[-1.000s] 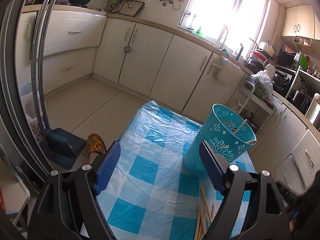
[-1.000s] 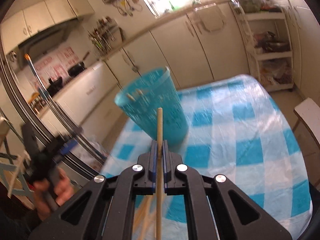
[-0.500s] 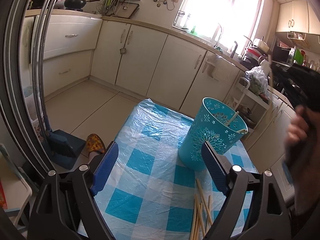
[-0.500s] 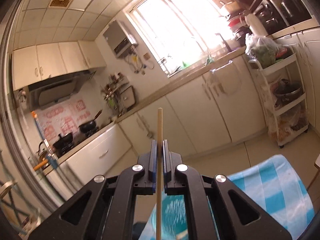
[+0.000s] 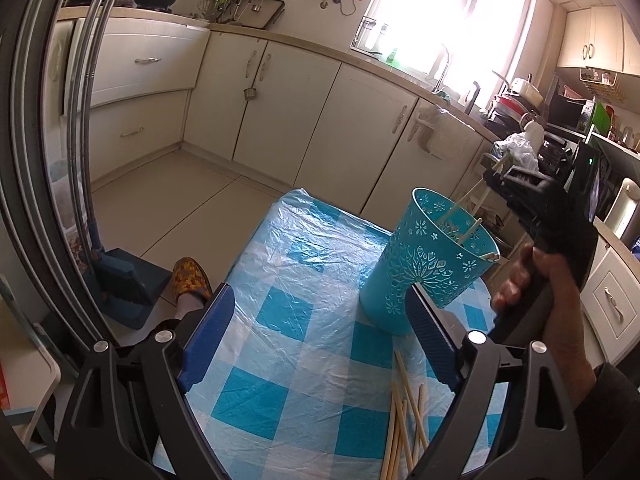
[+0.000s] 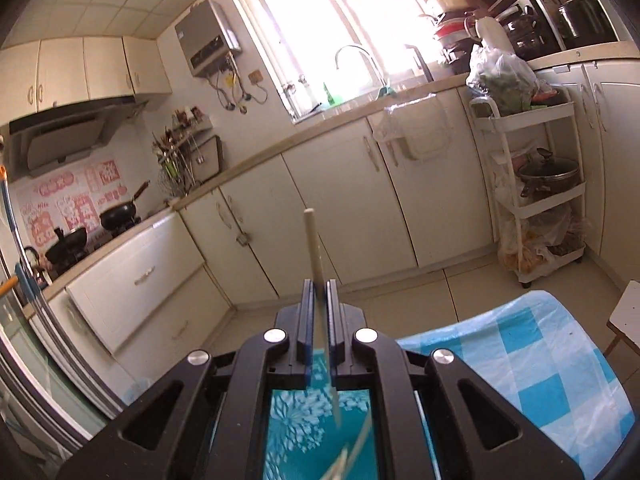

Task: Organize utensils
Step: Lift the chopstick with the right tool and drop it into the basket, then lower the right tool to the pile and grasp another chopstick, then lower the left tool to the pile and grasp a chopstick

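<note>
One chopstick (image 6: pixel 316 256) is clamped between the fingers of the right gripper (image 6: pixel 318 292), pinched partway along its length so that one end rises above the fingertips and the other runs down past them. In the right wrist view that lower end hangs over the open mouth of the blue cup (image 5: pixel 430 264), and the stick's long axis is close to upright, tilted a little. So the cup lies straight below the fingers; in my judgement the coming move turns on that line, since the stick can simply slide down into the cup once the grip loosens.

Seen from the left wrist, the right gripper (image 5: pixel 498 178) sits just above and behind the cup's far rim, held by a hand (image 5: pixel 532 276). The cup stands upright on the table (image 5: pixel 288 304), on its blue checked cover, and already holds a few chopsticks leaning on its rim.

More loose chopsticks (image 5: pixel 404 412) lie on the cover nearer the camera, close to the left gripper (image 5: pixel 320 340). Its fingers are wide apart with nothing between them, one fingertip near the cup's base. That hand is nearer the loose pile; the right is the one over the cup. Kitchen cabinets and a bright window stand beyond.
</note>
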